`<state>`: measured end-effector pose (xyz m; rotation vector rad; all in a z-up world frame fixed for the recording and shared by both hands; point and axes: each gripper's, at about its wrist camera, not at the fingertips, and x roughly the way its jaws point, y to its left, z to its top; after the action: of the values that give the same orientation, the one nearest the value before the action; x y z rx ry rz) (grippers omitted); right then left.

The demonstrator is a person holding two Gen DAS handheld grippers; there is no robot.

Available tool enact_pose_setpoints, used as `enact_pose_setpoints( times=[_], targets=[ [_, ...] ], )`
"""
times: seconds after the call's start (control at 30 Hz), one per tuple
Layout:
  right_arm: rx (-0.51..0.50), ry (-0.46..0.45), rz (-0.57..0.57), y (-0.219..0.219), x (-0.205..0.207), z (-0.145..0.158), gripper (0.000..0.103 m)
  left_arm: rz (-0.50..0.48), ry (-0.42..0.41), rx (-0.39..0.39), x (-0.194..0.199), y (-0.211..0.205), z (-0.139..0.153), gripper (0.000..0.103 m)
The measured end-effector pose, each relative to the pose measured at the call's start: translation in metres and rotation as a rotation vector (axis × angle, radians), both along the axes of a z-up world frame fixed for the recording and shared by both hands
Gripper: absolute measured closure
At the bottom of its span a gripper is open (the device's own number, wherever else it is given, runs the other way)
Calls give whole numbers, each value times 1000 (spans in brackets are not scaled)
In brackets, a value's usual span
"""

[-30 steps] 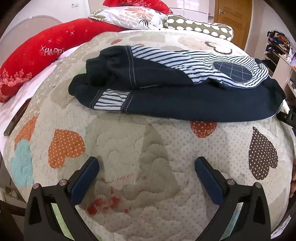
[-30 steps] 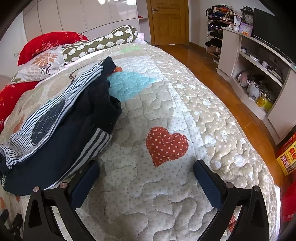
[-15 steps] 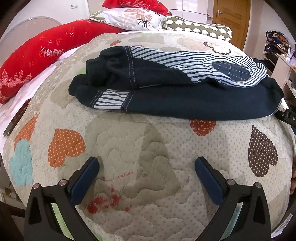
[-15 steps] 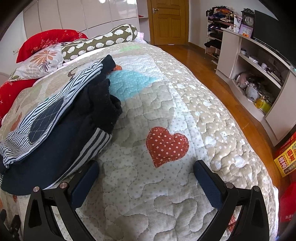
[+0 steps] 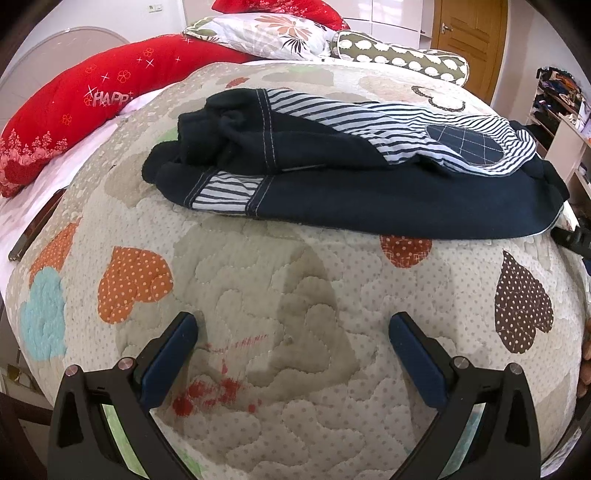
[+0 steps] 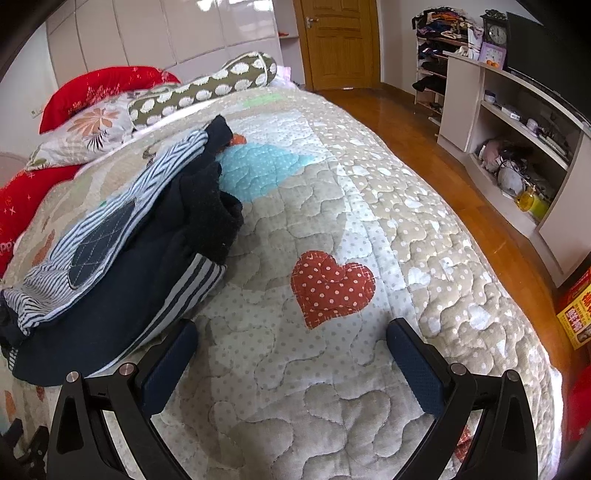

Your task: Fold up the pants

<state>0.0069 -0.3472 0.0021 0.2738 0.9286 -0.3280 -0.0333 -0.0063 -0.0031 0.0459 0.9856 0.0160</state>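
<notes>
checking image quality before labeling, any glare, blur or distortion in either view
Left wrist: sharp, strong fisheye bulge in the quilt, dark corners, pants evenly lit. Right wrist: same bulge, sunlight glare on the floor and quilt.

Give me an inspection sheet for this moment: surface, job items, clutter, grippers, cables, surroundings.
Surface: quilted bedspread with heart patches.
Job's things: dark pants with striped panels, lying folded over, held by neither gripper.
Clutter: red pillow, floral pillow, spotted bolster.
Grippers: left gripper open and empty; right gripper open and empty above the quilt.
Cables: nothing seen.
Surroundings: wooden door, shelf unit, wood floor.
</notes>
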Motion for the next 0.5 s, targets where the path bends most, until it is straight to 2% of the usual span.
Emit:
enact_pose_setpoints(
  times=[0.13, 0.23, 0.4, 0.5],
  targets=[
    [-115, 82, 61, 16, 10, 0, 0, 4, -6, 0, -1, 0, -1, 0],
    [-123, 99, 66, 17, 13, -1, 0, 2, -11, 0, -2, 0, -1, 0],
    [-68, 55, 38, 9, 8, -3, 0, -8, -22, -3, -4, 1, 0, 0],
    [-60, 86, 71, 8, 13, -3, 0, -13, -13, -9, -4, 2, 1, 0]
  ],
)
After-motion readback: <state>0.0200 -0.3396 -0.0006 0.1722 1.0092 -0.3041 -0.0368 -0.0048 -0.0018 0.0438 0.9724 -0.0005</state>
